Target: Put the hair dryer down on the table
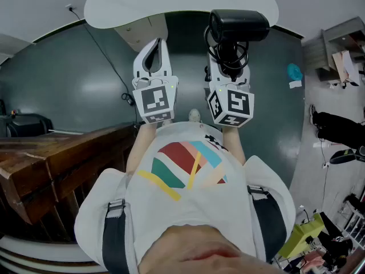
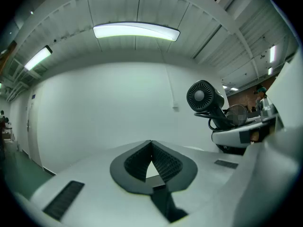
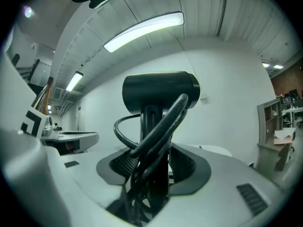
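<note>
The likeliest trouble is the cord [image 3: 156, 126]: it hangs in loose loops around the handle and through the right tongs [image 3: 154, 160], so it could snag on them as they let go, or drag the hair dryer [image 1: 236, 26] over. The dryer is also top-heavy, with its barrel well above the grip, and may tip if set down on its handle end. In the head view it is in the air at the near edge of the white desk [image 1: 114, 10], toward the right side; placed that close to the edge, it could roll off

The right tongs are fairly wide but clamped on the dryer's handle, cord strands caught between the pads. The left tongs [image 2: 151, 143] are closed tip to tip on nothing, beside the right tongs
</note>
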`<state>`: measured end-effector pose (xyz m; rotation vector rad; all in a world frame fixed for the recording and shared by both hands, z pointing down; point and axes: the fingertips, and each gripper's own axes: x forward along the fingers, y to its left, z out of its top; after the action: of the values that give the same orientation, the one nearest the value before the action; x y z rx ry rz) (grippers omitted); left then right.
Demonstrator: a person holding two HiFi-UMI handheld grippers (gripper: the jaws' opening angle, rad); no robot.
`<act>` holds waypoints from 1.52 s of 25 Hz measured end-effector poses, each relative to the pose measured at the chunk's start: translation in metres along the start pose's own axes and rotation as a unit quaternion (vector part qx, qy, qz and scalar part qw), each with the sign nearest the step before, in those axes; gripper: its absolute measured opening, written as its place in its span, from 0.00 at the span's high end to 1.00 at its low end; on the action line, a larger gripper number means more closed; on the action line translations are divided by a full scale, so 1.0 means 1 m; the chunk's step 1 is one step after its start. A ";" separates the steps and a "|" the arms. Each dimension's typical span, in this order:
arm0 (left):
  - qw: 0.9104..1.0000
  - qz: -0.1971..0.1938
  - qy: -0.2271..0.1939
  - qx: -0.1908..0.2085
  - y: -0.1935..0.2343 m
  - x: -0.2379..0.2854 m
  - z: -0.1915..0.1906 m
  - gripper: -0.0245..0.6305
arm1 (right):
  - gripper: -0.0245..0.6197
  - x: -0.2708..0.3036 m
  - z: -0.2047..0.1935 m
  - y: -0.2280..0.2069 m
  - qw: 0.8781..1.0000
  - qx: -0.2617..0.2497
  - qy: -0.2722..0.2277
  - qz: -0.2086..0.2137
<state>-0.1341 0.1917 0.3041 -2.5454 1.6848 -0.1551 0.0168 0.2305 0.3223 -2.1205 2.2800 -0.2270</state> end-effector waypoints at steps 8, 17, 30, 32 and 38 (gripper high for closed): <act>1.000 0.012 -0.010 -0.002 -0.015 0.000 0.007 0.94 | 0.63 -0.008 0.003 -0.016 1.000 0.001 -0.004 0.014; 0.999 0.047 -0.010 0.003 -0.023 0.001 0.005 0.94 | 0.63 -0.008 0.002 -0.026 0.998 0.001 -0.009 0.056; 0.997 0.072 -0.021 0.004 -0.031 0.007 0.016 0.94 | 0.63 -0.014 0.004 -0.051 0.998 -0.007 -0.010 0.061; 0.997 0.074 -0.019 0.005 -0.030 0.010 0.014 0.94 | 0.63 -0.015 0.004 -0.053 0.998 -0.010 -0.011 0.060; 0.997 0.075 -0.028 0.008 -0.026 0.022 0.018 0.94 | 0.63 -0.009 0.004 -0.062 0.999 -0.007 -0.017 0.050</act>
<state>-0.0995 0.1813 0.2899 -2.3772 1.8352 -0.0863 0.0794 0.2350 0.3252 -1.9921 2.3666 -0.1722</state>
